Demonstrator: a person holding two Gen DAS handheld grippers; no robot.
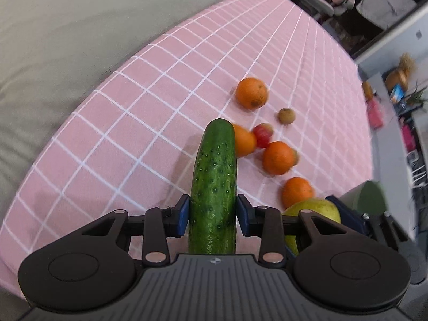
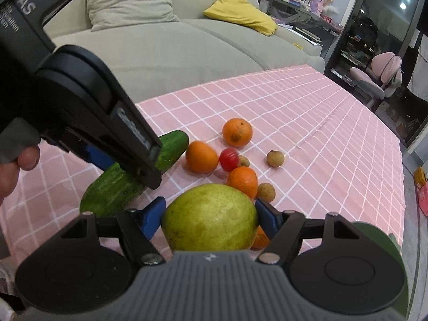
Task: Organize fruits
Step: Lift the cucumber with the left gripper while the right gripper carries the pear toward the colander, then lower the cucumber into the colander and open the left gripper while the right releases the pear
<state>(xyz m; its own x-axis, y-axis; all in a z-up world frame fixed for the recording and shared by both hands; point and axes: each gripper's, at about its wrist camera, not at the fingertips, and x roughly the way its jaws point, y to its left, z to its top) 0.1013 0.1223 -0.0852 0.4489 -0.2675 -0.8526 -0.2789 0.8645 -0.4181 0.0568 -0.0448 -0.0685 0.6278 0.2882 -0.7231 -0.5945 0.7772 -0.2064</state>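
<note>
My left gripper (image 1: pixel 212 211) is shut on a dark green cucumber (image 1: pixel 212 187), which sticks out forward between the blue pads, above the pink checked tablecloth (image 1: pixel 133 133). In the right wrist view the cucumber (image 2: pixel 112 190) hangs tilted in the left gripper (image 2: pixel 120 160) on the left. The right gripper (image 2: pixel 210 219) is shut on a large yellow-green pear (image 2: pixel 210 218), also seen at the lower right of the left wrist view as pear (image 1: pixel 318 206). Several oranges (image 2: pixel 237 132), a small red fruit (image 2: pixel 229 159) and small brown fruits (image 2: pixel 275 158) lie loose on the cloth beyond both grippers.
A beige sofa (image 2: pixel 187 48) with a yellow cushion (image 2: pixel 240 13) runs along the table's far side. A dark green rounded object (image 2: pixel 374 238) sits at the table's right edge next to the right gripper. A pink chair (image 2: pixel 379 72) and shelves stand beyond the table.
</note>
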